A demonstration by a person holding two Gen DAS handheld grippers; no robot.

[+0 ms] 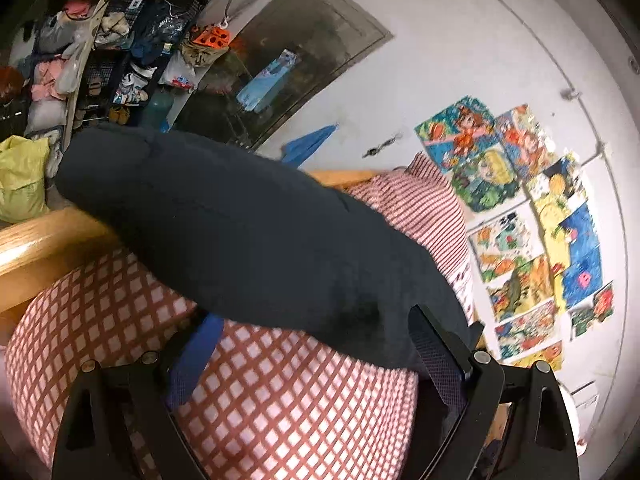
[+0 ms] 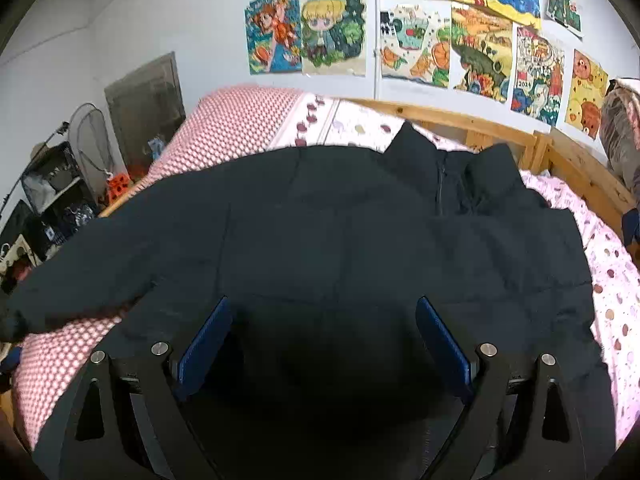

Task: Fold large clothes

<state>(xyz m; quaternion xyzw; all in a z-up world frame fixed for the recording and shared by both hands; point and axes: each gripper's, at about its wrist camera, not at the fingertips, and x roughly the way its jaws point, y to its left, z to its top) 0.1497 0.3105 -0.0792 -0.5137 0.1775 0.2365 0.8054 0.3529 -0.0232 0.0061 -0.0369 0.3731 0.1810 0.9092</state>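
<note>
A large dark navy padded jacket (image 2: 340, 232) lies spread front-up on a bed with a pink checked cover (image 2: 240, 128), collar toward the wall. One sleeve (image 1: 224, 216) stretches out to the left over the bed's wooden rail. My right gripper (image 2: 324, 344) is open, its blue-padded fingers wide apart just above the jacket's lower body. My left gripper (image 1: 312, 352) is open beside the sleeve; the sleeve end lies against its right finger (image 1: 432, 348), the left finger over the bedcover (image 1: 280, 396).
A wooden bed frame (image 1: 44, 240) runs along the left edge and along the wall side (image 2: 500, 128). Colourful drawings (image 2: 440, 40) cover the wall. Cluttered shelves (image 1: 120, 40) and a yellow bag (image 1: 20, 176) stand past the bed's end.
</note>
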